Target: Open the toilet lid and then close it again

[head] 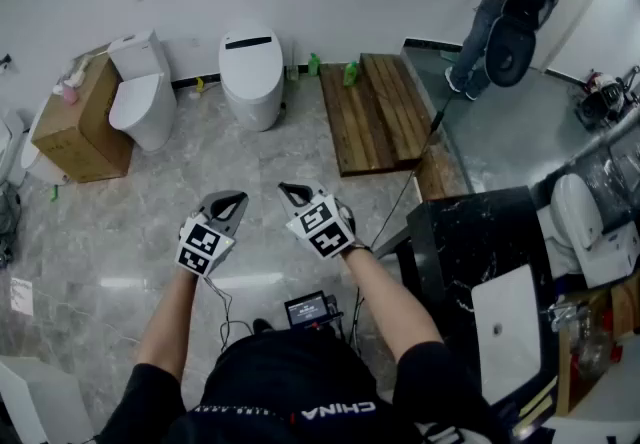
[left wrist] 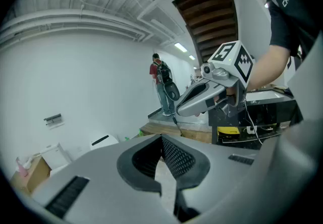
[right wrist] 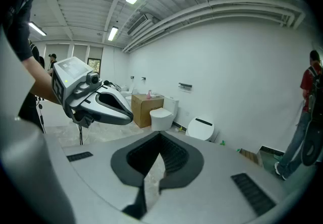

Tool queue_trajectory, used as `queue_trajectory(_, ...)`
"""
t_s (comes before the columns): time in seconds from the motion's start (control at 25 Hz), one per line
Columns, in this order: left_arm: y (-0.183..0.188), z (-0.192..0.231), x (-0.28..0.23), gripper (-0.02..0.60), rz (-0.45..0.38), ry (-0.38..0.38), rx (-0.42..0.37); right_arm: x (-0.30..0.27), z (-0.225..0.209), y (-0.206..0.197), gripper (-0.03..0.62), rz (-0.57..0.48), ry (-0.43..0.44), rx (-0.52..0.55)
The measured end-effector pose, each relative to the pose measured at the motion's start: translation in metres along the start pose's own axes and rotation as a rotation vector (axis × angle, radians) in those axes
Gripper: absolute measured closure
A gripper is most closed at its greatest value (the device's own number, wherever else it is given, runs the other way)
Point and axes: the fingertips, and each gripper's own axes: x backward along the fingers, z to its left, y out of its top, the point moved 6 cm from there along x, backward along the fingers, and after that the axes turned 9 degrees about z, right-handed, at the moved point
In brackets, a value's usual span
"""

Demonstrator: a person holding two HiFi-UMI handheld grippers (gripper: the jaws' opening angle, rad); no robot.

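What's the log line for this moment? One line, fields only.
left gripper: shut, empty | right gripper: shut, empty | oval toilet lid: closed, across the floor | contact: none

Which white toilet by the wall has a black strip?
The rounded, tankless white toilet beside the wooden platform; the other toilet, by the brown cardboard box, has a tank, no strip.
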Motion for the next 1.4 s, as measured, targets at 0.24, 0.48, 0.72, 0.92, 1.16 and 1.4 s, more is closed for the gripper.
queue_trajectory(0.24, 0.001, 0.002, 0.004, 0.572, -0.007, 0.008, -0.002, -0.001, 0.004, 0.003, 0.582, 0.0, 0.005, 0.006)
queue_trajectory(0.48, 0.001, 0.003, 0.003, 0.572, -0.013, 0.019, -0.002, 0.0, 0.003, 0.004, 0.582, -0.007, 0.002, 0.003)
queue_trajectory(0.72, -0.001, 0.002, 0.002, 0.572, -0.012, 0.018, 0.005, 0.001, 0.002, 0.002, 0.582, -0.013, 0.009, -0.025)
queue_trajectory(0.92, 0.0, 0.001, -0.001, 0.572, -0.009, 0.019, 0.001, 0.001, -0.001, -0.001, 0.581, -0.01, 0.006, -0.028)
queue_trajectory(1.16, -0.002, -0.004, -0.011, 0.572, 0.004, 0.017, 0.002, 0.002, -0.007, -0.011, 0.58, -0.004, 0.017, -0.039)
queue_trajectory(1.4, 0.006, -0.008, -0.036, 0.572, 0.011, 0.03, 0.013, 0.004, -0.034, -0.032, 0.581, 0.009, 0.024, -0.05)
